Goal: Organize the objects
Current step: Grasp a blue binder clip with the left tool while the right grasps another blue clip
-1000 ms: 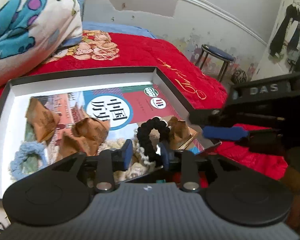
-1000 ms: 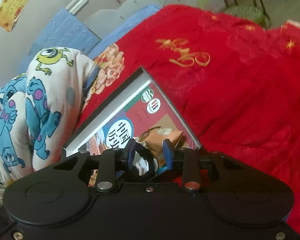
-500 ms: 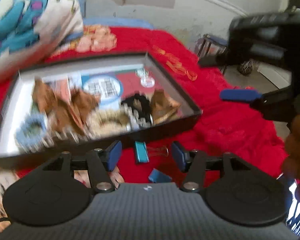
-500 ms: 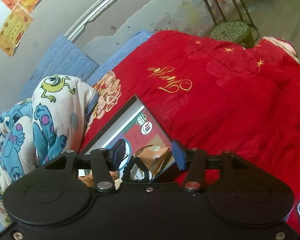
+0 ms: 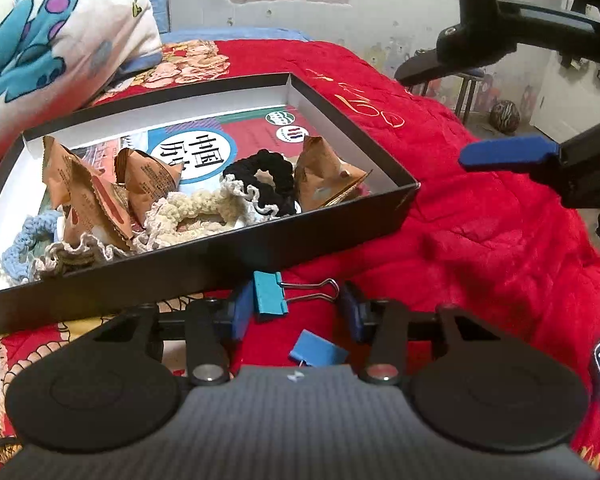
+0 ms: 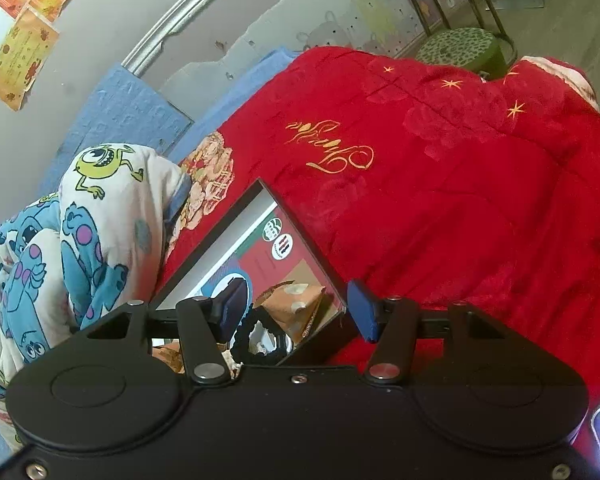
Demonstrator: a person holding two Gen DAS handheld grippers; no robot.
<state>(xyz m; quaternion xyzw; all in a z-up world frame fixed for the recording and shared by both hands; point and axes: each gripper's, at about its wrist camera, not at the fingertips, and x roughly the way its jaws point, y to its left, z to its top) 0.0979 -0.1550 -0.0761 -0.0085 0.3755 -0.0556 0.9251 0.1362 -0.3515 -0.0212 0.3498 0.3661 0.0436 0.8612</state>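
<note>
Binder clip point(image 5: 271, 294), teal, lies on the red blanket point(image 5: 480, 240) between the left gripper's point(image 5: 294, 310) spread pads, which have just been closing; contact unclear. Second clip point(image 5: 318, 354) at 6 o'clock, partly hidden. Right gripper point(image 6: 300, 312) has been opening, empty, over the box point(image 5: 340, 120) corner.

Even, soft indoor light with no glare. Both fisheye views bend strongly at the edges. Focus is mostly sharp; a faint shadow lies beside the box point(image 5: 204, 256).
</note>
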